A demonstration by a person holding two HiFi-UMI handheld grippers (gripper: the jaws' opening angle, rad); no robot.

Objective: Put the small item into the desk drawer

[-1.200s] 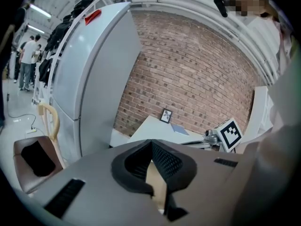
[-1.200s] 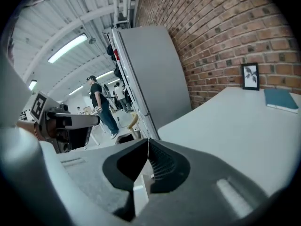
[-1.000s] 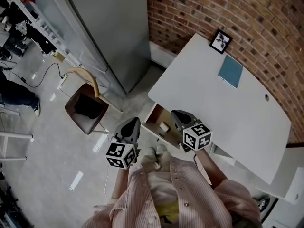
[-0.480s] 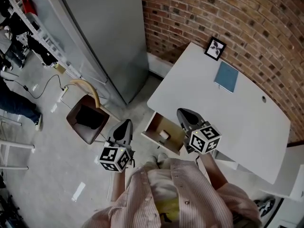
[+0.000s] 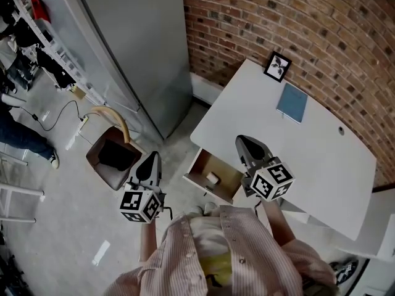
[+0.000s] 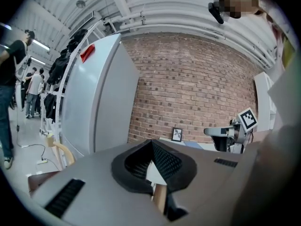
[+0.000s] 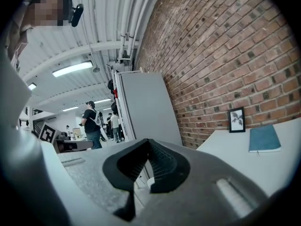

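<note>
The desk drawer (image 5: 223,176) stands pulled open under the white desk's (image 5: 308,147) near edge. A small white item (image 5: 212,178) lies inside it. My left gripper (image 5: 152,158) hangs over the floor to the left of the drawer, jaws shut and empty; its tips meet in the left gripper view (image 6: 151,144). My right gripper (image 5: 243,140) is above the desk edge just right of the drawer, also shut with nothing in it (image 7: 148,142). Neither gripper touches the drawer or the item.
A framed picture (image 5: 276,66) and a teal notebook (image 5: 292,102) sit at the desk's far side by the brick wall (image 5: 296,23). A tall grey cabinet (image 5: 136,42) stands left of the desk. A wooden chair (image 5: 113,148) is on the floor at left. People stand farther off (image 7: 91,121).
My left gripper has moved left and away from the drawer, out over the floor. The right gripper has shifted slightly right along the desk edge. The drawer and item lie as before.
</note>
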